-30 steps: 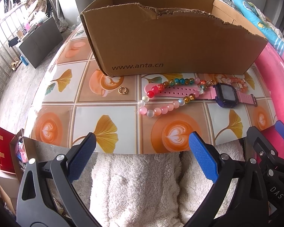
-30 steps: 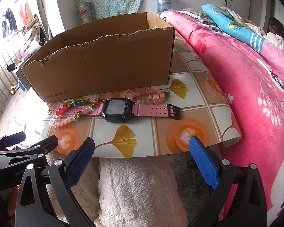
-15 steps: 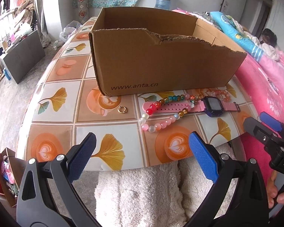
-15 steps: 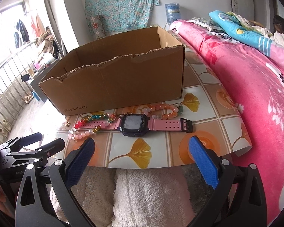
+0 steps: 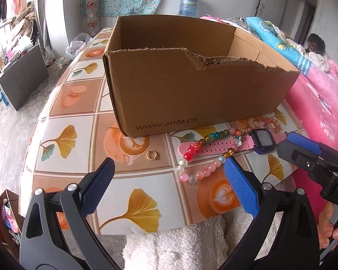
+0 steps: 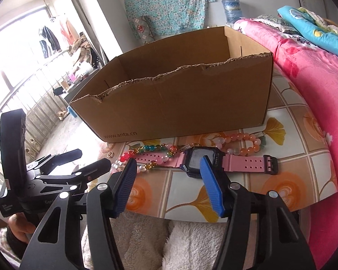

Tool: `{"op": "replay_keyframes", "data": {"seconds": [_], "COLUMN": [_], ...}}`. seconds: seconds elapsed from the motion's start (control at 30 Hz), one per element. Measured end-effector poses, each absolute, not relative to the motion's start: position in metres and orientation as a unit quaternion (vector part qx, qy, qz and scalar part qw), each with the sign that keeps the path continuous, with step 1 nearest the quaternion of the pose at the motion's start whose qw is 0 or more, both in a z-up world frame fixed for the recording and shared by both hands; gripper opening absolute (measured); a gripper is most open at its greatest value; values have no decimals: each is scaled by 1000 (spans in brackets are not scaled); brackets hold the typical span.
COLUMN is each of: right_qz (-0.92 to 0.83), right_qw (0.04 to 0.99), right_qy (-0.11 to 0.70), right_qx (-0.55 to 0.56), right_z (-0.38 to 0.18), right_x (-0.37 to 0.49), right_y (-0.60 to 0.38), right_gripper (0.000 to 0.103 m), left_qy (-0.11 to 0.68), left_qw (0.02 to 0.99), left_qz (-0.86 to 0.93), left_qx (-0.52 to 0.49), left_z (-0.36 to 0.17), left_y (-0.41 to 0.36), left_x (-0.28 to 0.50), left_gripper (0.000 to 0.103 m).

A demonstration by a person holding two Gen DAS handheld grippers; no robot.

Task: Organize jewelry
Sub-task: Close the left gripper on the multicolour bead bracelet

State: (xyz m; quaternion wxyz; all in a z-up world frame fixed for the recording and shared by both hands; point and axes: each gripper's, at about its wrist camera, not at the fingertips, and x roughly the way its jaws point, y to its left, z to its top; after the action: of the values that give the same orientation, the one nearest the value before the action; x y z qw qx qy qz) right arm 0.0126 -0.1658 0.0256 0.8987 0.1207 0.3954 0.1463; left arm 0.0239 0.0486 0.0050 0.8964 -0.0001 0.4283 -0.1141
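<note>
An open cardboard box [image 5: 191,94] stands on the tiled table [image 5: 128,184]. In front of it lie a gold ring [image 5: 151,155], a pink-strapped watch [image 5: 261,140], a colourful bead bracelet [image 5: 210,137] and a pink-white bead strand [image 5: 200,173]. My left gripper [image 5: 166,186] is open and empty, low over the table's near edge, short of the ring and beads. My right gripper [image 6: 167,182] is open but narrower, its fingers just before the watch [image 6: 201,160]. An orange bead bracelet [image 6: 243,142] lies behind the watch.
A pink bed cover [image 6: 315,94] borders the table on the right. White fleece [image 5: 180,247] lies below the table's near edge. A railing and clutter [image 6: 33,94] are at the far left. The right gripper also shows in the left wrist view [image 5: 308,155].
Both grippers have risen and moved forward toward the jewelry. The right gripper's fingers have narrowed from wide open and now sit close to the watch.
</note>
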Motion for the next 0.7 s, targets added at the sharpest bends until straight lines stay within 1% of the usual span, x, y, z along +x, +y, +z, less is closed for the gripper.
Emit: {"op": "replay_keyframes", "data": {"seconds": [0.03,0.1,0.13,0.23,0.3,0.37,0.43,0.57,0.7], "right_qz": [154,166,169,169,164,159,156,147,145], "right_qw": [895,888,885,875,872,872,873,870,860], "right_qy": [399,408,413,432,440,445,450,465,487], "right_qx": [126,132,134,140,138,126,108,70,53], "right_z": [24,22,21,15,13,12,12,12,7], "right_x": [16,23,27,37,44,50,57,72,83], "right_y": [-164,-158,-156,-152,-149,-145,-140,-130,-121], "right_gripper": [51,46,43,36,35,34,32,20,19], "left_qy": [430,438,441,446,447,448,453,447,445], "left_qw": [896,891,889,885,883,881,878,880,880], "left_qz": [-115,-116,-119,-131,-139,-145,-150,-156,-162], "left_qx": [7,19,22,30,41,48,48,46,35], "left_z": [3,-2,-5,-10,-13,-15,-19,-20,-20], "left_y": [47,44,43,40,36,33,32,31,30], "left_x": [25,29,32,35,36,37,35,33,33], "left_gripper": [73,62,53,42,36,33,28,27,27]}}
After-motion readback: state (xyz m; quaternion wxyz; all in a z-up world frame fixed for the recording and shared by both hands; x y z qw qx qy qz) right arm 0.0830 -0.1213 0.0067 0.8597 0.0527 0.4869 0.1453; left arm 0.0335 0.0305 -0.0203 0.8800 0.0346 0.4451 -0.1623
